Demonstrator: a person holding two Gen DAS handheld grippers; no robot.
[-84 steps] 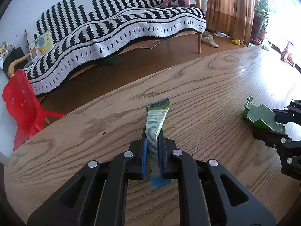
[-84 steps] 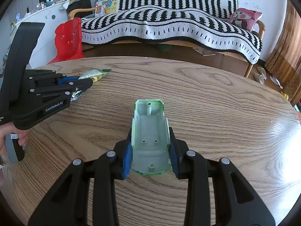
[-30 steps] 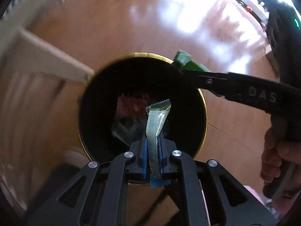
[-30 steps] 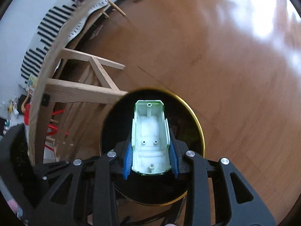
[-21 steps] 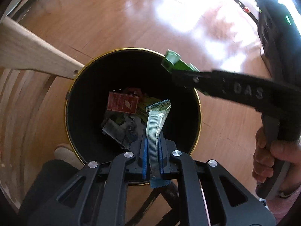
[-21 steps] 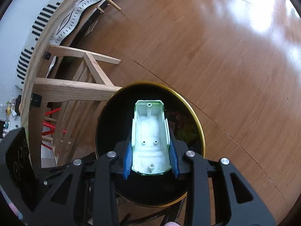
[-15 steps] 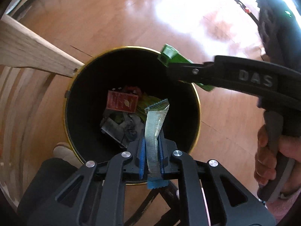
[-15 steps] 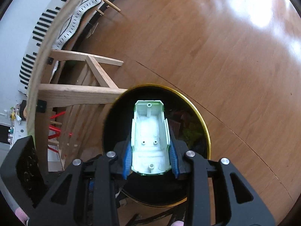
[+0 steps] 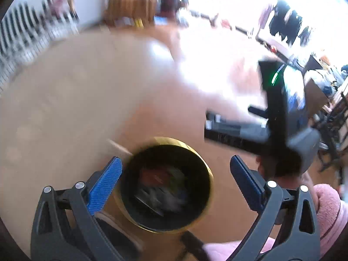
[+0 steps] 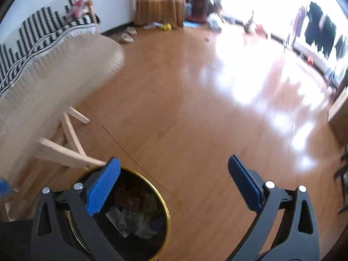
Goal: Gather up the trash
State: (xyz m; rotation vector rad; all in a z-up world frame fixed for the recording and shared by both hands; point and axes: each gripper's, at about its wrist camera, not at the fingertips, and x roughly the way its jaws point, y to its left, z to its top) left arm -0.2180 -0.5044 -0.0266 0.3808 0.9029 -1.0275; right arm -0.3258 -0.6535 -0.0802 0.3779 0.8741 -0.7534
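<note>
Below, the round black waste bin with a gold rim (image 9: 207, 167) stood on the orange-brown wooden floor (image 10: 195, 108), and the collected trash (image 9: 163, 187) lay inside it as a blurred heap of crumpled wrappers, one reddish piece among grey and green ones. In the right wrist view the same bin sat near the lower left, its contents partly hidden behind a blue pad. The left hand-held gripper (image 9: 176, 182) hung above the bin with its jaws spread wide; they had just been opening, and nothing was between the blue pads (image 9: 104, 187). The right hand-held gripper (image 10: 174, 184) was likewise wide apart, its jaws having just been opening, with only bare floor and the bin's edge showing between them. From the left wrist view the right gripper's black body appeared to the right of the bin, held by a hand (image 9: 280, 169) with a pink fluffy sleeve (image 9: 326, 213) below it. To the left of the bin the pale round wooden bench (image 10: 54, 69) rose on light wooden legs (image 10: 65, 152), heavily blurred. Farther left, a sofa under a black-and-white striped throw (image 10: 32, 37) stood against the white wall. Far across the floor hung brown curtains (image 10: 158, 2), and strong window glare washed out the far right.
</note>
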